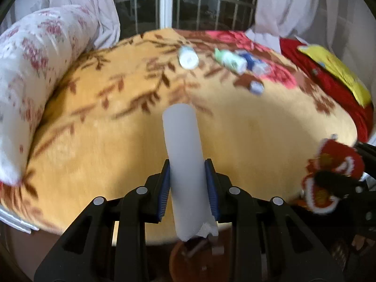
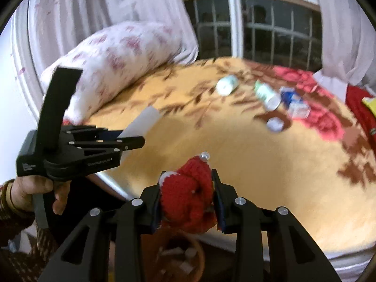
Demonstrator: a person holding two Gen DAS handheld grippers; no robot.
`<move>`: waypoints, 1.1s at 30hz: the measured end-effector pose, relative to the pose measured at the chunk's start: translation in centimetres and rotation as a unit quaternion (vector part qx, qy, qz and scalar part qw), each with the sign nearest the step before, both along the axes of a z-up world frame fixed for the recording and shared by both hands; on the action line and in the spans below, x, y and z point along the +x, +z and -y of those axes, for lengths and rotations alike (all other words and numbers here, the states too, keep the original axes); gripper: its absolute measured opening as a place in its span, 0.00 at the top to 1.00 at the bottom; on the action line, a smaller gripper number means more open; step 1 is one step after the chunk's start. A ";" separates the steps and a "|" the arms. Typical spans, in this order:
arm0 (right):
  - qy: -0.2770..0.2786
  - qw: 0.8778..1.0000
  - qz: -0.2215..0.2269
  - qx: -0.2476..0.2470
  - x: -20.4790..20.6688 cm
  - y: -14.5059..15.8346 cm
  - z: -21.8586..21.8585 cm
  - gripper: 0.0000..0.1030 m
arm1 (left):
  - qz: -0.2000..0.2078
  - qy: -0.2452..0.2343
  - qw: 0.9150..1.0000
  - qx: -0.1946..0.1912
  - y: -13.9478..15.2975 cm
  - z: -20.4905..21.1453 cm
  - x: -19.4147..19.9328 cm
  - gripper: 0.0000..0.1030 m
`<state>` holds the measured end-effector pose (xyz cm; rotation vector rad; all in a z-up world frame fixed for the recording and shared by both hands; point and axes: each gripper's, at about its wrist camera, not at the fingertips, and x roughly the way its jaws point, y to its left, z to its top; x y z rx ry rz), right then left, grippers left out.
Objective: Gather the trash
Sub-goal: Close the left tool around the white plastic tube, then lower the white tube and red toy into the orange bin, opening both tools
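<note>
My left gripper [image 1: 188,188] is shut on a white paper roll [image 1: 183,155] and holds it upright above the bed's near edge; this gripper and roll also show in the right wrist view [image 2: 131,138]. My right gripper [image 2: 188,188] is shut on a red knitted item [image 2: 188,199] with white trim, also seen in the left wrist view [image 1: 329,178]. A brown basket [image 2: 174,258] with scraps lies below both grippers. On the yellow floral blanket [image 1: 117,141] lie a white bottle [image 1: 188,57], a green-capped bottle [image 1: 231,61], a blue-white carton [image 1: 255,64] and a small cap [image 1: 256,87].
A floral pillow [image 1: 35,70] lies at the bed's left. Red and yellow cloth [image 1: 329,70] lies at the right edge. A window with bars [image 1: 188,0] and curtains stand behind the bed.
</note>
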<state>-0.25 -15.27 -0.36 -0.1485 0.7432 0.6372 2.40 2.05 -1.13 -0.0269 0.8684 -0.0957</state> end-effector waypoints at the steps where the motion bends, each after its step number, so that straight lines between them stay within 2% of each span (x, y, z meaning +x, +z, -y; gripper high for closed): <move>1: 0.004 1.000 -0.008 -0.003 -0.4 -0.7 -0.2 0.65 | -0.006 -0.004 1.000 -0.002 -0.4 0.1 -0.6 0.73; 7: 0.028 0.996 -0.084 -0.021 -3.5 -6.5 -1.2 0.65 | -0.066 -0.045 0.997 0.008 -4.1 0.9 -4.8 0.73; 11: 0.034 0.990 -0.135 -0.028 -4.5 -9.9 -1.4 0.65 | -0.125 -0.078 0.989 0.005 -7.1 1.6 -6.7 0.73; 17: 0.047 0.982 -0.175 -0.050 -5.6 -13.0 -1.9 0.65 | -0.190 -0.123 0.974 0.012 -10.5 3.0 -8.6 0.73; 20: 0.053 0.979 -0.185 -0.063 -5.8 -14.0 -2.3 0.63 | -0.205 -0.123 0.971 0.012 -11.3 3.0 -8.8 0.70; 21: 0.055 0.978 -0.189 -0.065 -5.8 -14.3 -2.4 0.59 | -0.209 -0.123 0.970 0.018 -11.5 3.0 -8.9 0.70; 22: 0.056 0.978 -0.191 -0.067 -5.8 -14.4 -2.4 0.53 | -0.211 -0.122 0.970 0.021 -11.7 2.9 -9.0 0.67; 23: 0.059 0.977 -0.193 -0.069 -5.9 -14.5 -2.5 0.49 | -0.217 -0.121 0.968 0.024 -11.9 2.9 -9.1 0.60; 24: 0.060 0.977 -0.191 -0.070 -5.9 -14.5 -2.6 0.38 | -0.220 -0.120 0.968 0.028 -12.1 2.8 -9.2 0.55; 25: 0.059 0.978 -0.185 -0.070 -6.0 -14.4 -2.6 0.32 | -0.224 -0.119 0.967 0.035 -12.3 2.8 -9.2 0.43; 26: 0.059 0.979 -0.181 -0.072 -6.0 -14.2 -2.7 0.30 | -0.226 -0.117 0.966 0.043 -12.3 2.8 -9.3 0.34; 28: 0.058 0.980 -0.176 -0.076 -6.1 -14.1 -3.0 0.25 | -0.229 -0.115 0.965 0.059 -12.5 2.9 -9.5 0.28; 33: 0.041 0.985 -0.158 -0.064 -5.6 -13.1 -2.0 0.25 | -0.221 -0.117 0.967 0.054 -11.9 2.3 -9.2 0.28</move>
